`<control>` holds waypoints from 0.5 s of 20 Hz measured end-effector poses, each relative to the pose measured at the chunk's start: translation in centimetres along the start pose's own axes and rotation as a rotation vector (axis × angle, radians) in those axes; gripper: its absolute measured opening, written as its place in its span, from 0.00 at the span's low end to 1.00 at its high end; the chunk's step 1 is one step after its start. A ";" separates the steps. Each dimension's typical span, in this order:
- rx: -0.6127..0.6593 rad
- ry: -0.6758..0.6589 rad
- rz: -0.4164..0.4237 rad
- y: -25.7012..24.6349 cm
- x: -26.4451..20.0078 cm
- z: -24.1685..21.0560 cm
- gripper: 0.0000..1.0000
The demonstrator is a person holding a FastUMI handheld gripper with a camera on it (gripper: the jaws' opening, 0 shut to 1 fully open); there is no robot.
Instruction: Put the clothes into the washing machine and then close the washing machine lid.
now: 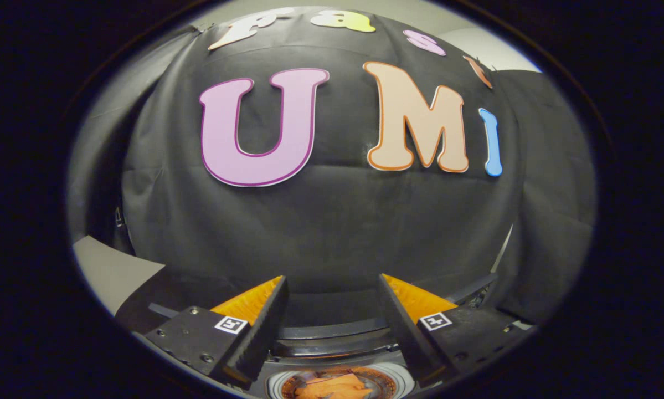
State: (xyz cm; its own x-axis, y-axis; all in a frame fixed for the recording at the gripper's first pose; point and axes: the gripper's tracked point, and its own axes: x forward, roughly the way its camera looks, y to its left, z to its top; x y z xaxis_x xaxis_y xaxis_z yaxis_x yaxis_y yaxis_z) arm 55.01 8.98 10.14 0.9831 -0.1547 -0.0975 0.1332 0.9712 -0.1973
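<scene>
I am seeing washing machine (337, 338) low between jaws, its round drum opening (340, 382) sitting exposed, dark lid (332, 331) standing raised behind opening. Orange clothes (334, 386) are lying crumpled inside drum, filling most of visible opening. My gripper (332, 310) is hovering above machine, jaws spread wide, gripping nothing. Clothes are lying below and between jaws, not touching either finger. Black cloth wall (332, 221) is hanging beyond machine.
</scene>
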 end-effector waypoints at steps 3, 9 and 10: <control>-0.001 -0.015 0.000 0.1 0.2 0.4 0.97; 0.007 -0.051 -0.004 -0.1 -1.8 -0.3 0.97; 0.014 -0.057 0.001 -0.2 -2.0 -0.4 0.97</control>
State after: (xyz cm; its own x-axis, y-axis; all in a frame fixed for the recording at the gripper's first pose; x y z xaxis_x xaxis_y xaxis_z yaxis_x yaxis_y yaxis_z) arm 52.94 9.05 9.94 0.9888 -0.1435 -0.0419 0.1335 0.9738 -0.1839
